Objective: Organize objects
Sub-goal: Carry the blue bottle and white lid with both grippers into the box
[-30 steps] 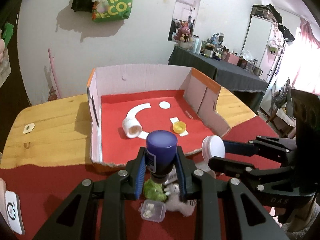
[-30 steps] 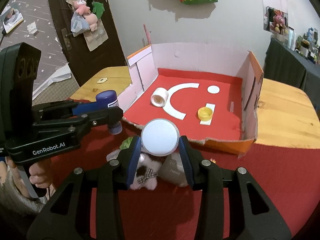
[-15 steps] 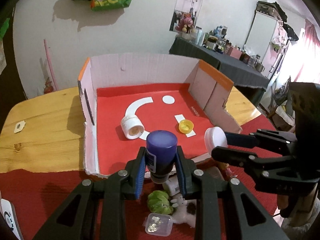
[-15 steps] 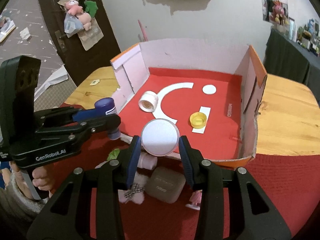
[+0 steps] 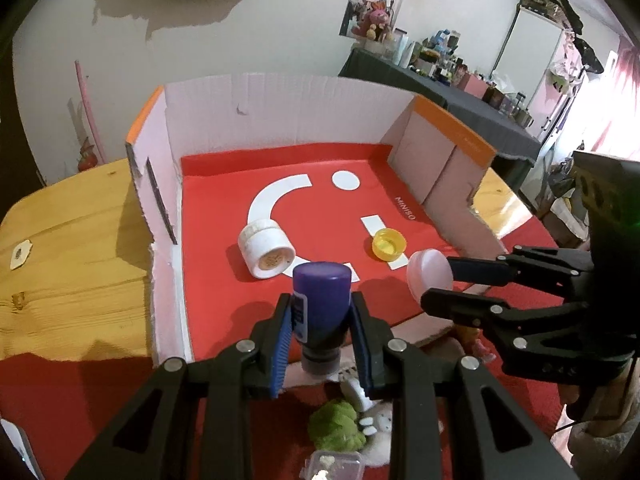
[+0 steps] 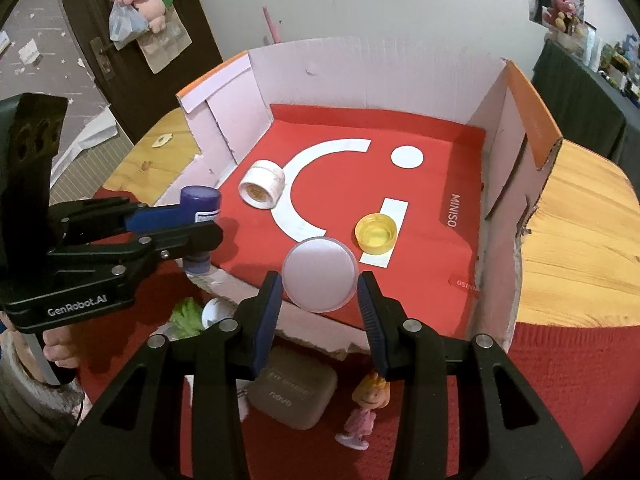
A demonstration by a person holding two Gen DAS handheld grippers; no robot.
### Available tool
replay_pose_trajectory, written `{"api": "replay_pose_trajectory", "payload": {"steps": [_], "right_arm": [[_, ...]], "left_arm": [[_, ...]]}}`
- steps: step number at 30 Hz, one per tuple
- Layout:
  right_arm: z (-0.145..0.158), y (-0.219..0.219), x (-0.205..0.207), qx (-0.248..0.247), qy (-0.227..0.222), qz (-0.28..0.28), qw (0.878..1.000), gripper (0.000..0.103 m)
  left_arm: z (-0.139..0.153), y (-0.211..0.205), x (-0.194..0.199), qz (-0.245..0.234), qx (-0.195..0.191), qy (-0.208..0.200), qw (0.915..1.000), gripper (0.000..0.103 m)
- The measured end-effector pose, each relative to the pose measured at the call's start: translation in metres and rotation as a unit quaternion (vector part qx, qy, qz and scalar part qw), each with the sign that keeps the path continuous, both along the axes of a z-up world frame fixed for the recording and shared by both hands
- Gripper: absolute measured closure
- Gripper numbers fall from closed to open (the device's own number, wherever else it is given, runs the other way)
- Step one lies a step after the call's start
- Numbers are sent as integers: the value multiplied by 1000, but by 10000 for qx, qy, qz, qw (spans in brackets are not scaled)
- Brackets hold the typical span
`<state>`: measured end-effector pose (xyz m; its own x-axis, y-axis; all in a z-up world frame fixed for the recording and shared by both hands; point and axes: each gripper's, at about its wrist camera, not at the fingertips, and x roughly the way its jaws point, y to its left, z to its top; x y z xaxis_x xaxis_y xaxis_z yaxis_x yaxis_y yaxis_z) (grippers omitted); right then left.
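Observation:
My left gripper (image 5: 322, 326) is shut on a dark blue bottle (image 5: 322, 300) with a white label, held upright over the near edge of the cardboard box (image 5: 280, 108). My right gripper (image 6: 319, 302) is shut on a round white jar (image 6: 320, 274), also above the box's front edge, to the right of the left one. In the left wrist view the white jar (image 5: 430, 272) shows side-on. Inside the box, on its red floor, a white jar (image 5: 266, 252) lies on its side and a yellow cap (image 5: 388, 243) sits open side up.
On the red cloth in front of the box lie a green plush (image 5: 336, 426), a small clear case (image 5: 334, 464), a grey-brown case (image 6: 294, 390), a small girl figurine (image 6: 360, 412) and a white plush. The wooden table (image 6: 572, 216) extends on both sides. A hand (image 6: 60, 354) holds the left gripper.
Both grippers have moved forward and down toward the box with their objects still held; the box now looms larger, and the loose items on the cloth have slid toward the bottom of both views.

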<state>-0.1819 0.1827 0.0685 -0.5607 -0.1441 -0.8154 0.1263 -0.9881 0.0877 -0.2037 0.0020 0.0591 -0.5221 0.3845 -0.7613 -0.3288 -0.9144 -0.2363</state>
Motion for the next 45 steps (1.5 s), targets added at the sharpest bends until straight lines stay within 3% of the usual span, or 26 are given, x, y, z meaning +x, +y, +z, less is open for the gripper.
{"api": "replay_pose_trajectory", "payload": {"steps": [24,45], "right_arm": [[-21,4,-27,117,-429,19,9990,65],[-25,20,-41,202,-330,-308,9988,65]], "left_arm": [[-30,1,-43,-88,-38,-663,9978,74],[-32,0,-64,90,-65,-566,9983,74]]}}
